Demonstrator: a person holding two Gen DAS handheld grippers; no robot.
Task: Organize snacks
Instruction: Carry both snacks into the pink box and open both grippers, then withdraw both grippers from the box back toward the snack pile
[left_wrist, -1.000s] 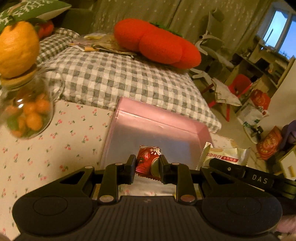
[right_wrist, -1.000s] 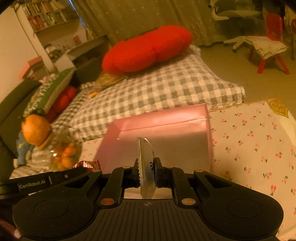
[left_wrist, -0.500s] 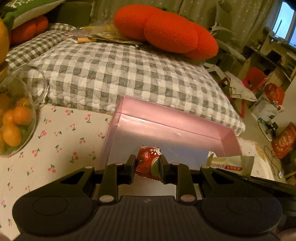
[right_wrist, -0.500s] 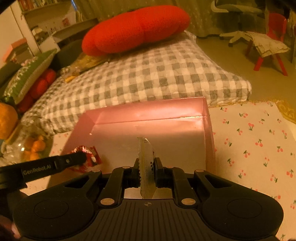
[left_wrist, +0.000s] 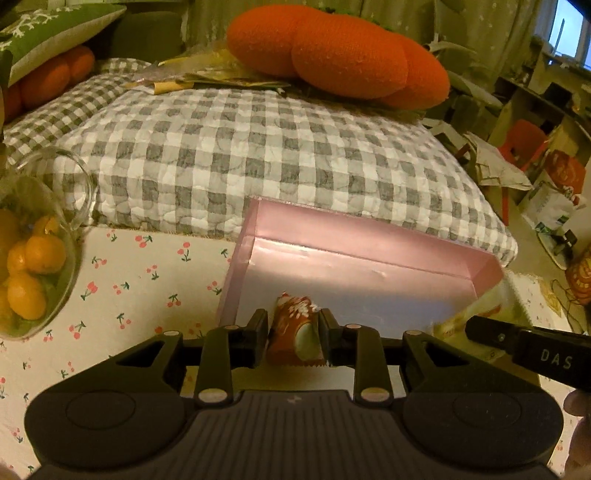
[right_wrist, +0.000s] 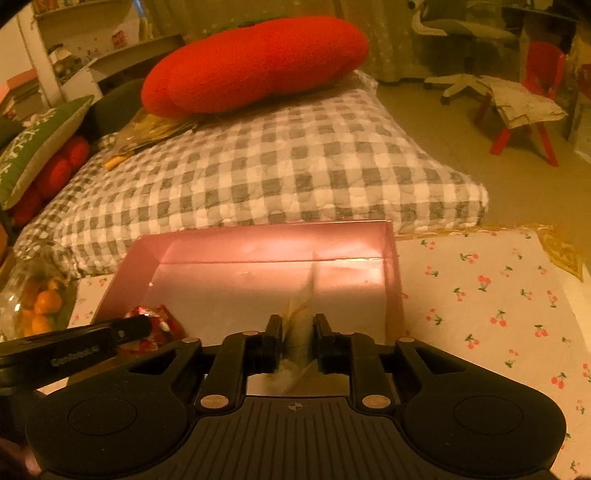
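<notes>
1. Right gripper jaws are opening; the pale snack packet, clamped a second ago, is now blurred and slipping into the pink box.
2. Left gripper jaws are also opening around the red snack, now over the box's near-left corner.
3. Both drops look underway.

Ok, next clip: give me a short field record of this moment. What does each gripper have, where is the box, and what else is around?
left gripper: jaws opening, red snack packet between them, over the box's near edge
right gripper: jaws opening, pale snack packet blurred between them, apparently slipping free
pink box: open-topped, on the cherry-print cloth; floor looks bare
behind the box: grey checked cushion, red plush on top
left side: glass jar of small oranges
</notes>
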